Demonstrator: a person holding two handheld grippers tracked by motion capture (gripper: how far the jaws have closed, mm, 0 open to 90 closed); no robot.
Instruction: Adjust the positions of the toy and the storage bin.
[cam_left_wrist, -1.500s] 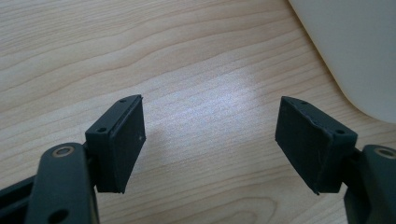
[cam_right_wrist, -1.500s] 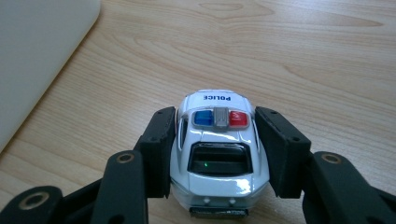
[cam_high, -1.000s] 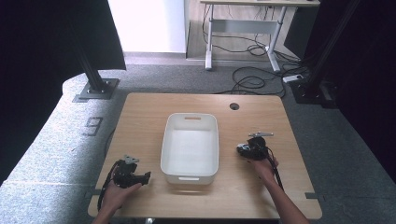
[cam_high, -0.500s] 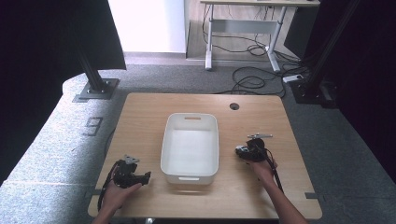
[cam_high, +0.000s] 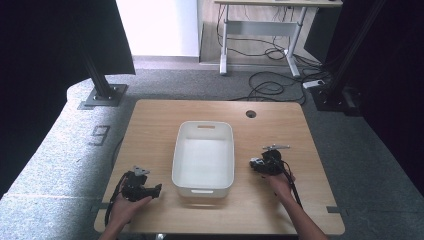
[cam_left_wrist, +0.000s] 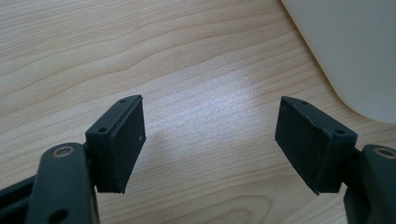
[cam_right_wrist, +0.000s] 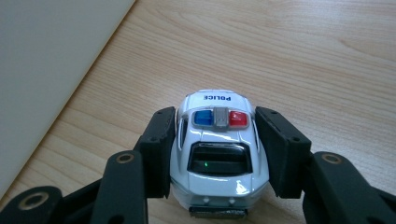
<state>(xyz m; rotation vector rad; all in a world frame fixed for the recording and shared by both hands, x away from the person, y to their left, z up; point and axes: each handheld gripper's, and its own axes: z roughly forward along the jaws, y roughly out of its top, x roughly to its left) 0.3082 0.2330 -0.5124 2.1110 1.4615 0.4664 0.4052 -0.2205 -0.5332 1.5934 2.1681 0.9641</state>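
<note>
A white toy police car (cam_right_wrist: 217, 154) with a blue and red light bar stands on the wooden table, its "POLICE" hood pointing away from the camera. My right gripper (cam_right_wrist: 215, 135) is shut on it, one black pad pressed against each flank. From above, the right gripper (cam_high: 259, 164) with the car (cam_high: 255, 163) sits just right of the white tub (cam_high: 202, 187). My left gripper (cam_left_wrist: 210, 140) is open over bare wood, nothing between its pads. In the high view the left gripper (cam_high: 156, 189) rests low near the tub's front left corner.
The white rectangular tub stands in the table's middle; its wall shows at the upper right (cam_left_wrist: 345, 46) of the left gripper view and the upper left (cam_right_wrist: 42, 60) of the right gripper view. A cable hole (cam_high: 251, 113) lies at the table's back right.
The right gripper with the car has shifted very slightly toward the near edge. The left gripper has stayed where it was.
</note>
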